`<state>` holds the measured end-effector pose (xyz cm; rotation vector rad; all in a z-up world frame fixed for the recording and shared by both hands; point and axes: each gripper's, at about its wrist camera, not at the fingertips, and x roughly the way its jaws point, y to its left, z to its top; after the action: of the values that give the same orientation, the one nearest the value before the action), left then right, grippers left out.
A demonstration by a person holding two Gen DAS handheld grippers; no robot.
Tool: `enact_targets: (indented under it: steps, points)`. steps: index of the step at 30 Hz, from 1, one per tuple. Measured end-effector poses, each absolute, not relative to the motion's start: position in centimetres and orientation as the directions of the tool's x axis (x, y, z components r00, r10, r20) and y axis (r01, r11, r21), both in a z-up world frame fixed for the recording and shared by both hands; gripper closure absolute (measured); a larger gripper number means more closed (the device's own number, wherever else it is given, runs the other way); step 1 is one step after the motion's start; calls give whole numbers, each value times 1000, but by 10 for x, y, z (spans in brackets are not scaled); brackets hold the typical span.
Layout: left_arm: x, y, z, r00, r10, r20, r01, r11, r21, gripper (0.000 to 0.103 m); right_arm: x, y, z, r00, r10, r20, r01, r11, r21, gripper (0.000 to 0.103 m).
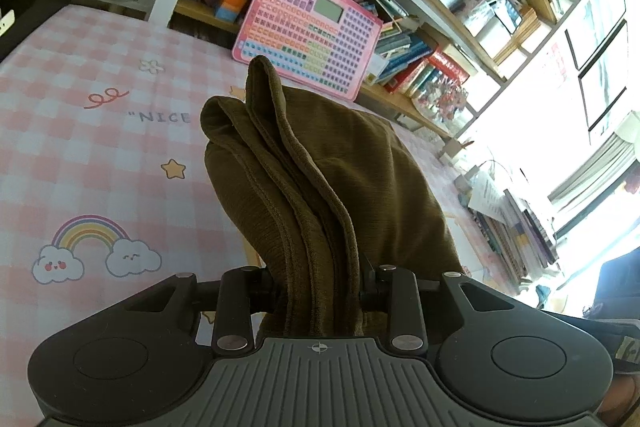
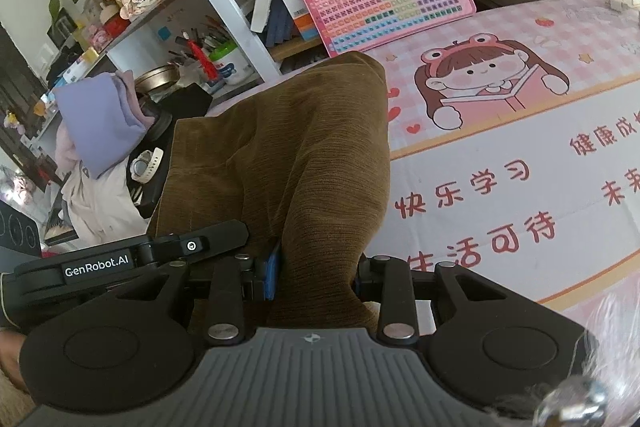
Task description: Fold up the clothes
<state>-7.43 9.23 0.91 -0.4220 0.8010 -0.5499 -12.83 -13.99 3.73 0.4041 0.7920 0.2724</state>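
At the left of the scene, over the pink checked mat [image 1: 100,155] that covers the surface, the left gripper [image 1: 318,291] is clenched on a thick bunch of the olive-brown garment [image 1: 320,167], several hemmed layers stacked edge to edge and rising out from between its fingers [image 1: 269,291]. The cloth looks lifted clear of the mat here, its far folds standing up in front of the pink toy keyboard [image 1: 308,27] that leans against the bookshelf [image 1: 460,39]. Further right, the right gripper [image 2: 316,279] likewise grasps the same garment [image 2: 288,147], which spreads broad and smooth away from its fingers [image 2: 271,273] toward the cartoon girl printed on the mat [image 2: 492,83]; the other gripper's body sits just beside it at the left. The step in hand seems to be carrying a held edge across to make a fold. To do it well, both hands should travel together and level so the span between them stays taut, the layers in the left grip stay aligned, and the edge is laid down square before either grip lets go.
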Motion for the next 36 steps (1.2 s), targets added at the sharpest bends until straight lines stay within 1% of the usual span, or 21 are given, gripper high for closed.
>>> enact_targets:
  steps: [5, 10, 17, 21, 24, 30, 33, 35, 36]
  points:
    - [-66, 93, 12, 585, -597, -549, 283, 784, -552, 72, -117, -142, 42, 667, 400, -628, -108, 886, 450, 73]
    - [-46, 95, 14, 606, -569, -556, 253, 800, -544, 72, -86, -142, 41, 651, 437, -621, -149, 875, 460, 73]
    - [21, 101, 11, 641, -498, -584, 197, 842, -502, 72, 0, -136, 30, 620, 496, -608, -215, 852, 477, 72]
    - [70, 108, 3, 656, -461, -598, 144, 854, -500, 72, 57, -128, 18, 610, 517, -600, -239, 842, 483, 72]
    - [102, 108, -4, 654, -439, -616, 107, 860, -499, 72, 89, -126, 8, 611, 513, -603, -232, 844, 483, 72]
    - [156, 96, -23, 645, -417, -641, 92, 875, -476, 71, 141, -130, -15, 623, 494, -606, -192, 848, 495, 72]
    - [179, 91, -38, 639, -395, -661, 51, 878, -476, 66, 159, -134, -30, 629, 475, -615, -155, 852, 500, 69]
    - [185, 91, -45, 625, -378, -683, 27, 885, -465, 64, 166, -136, -38, 619, 457, -639, -134, 863, 488, 63]
    - [187, 90, -48, 619, -370, -692, 19, 889, -458, 62, 165, -139, -38, 614, 454, -646, -130, 865, 485, 61]
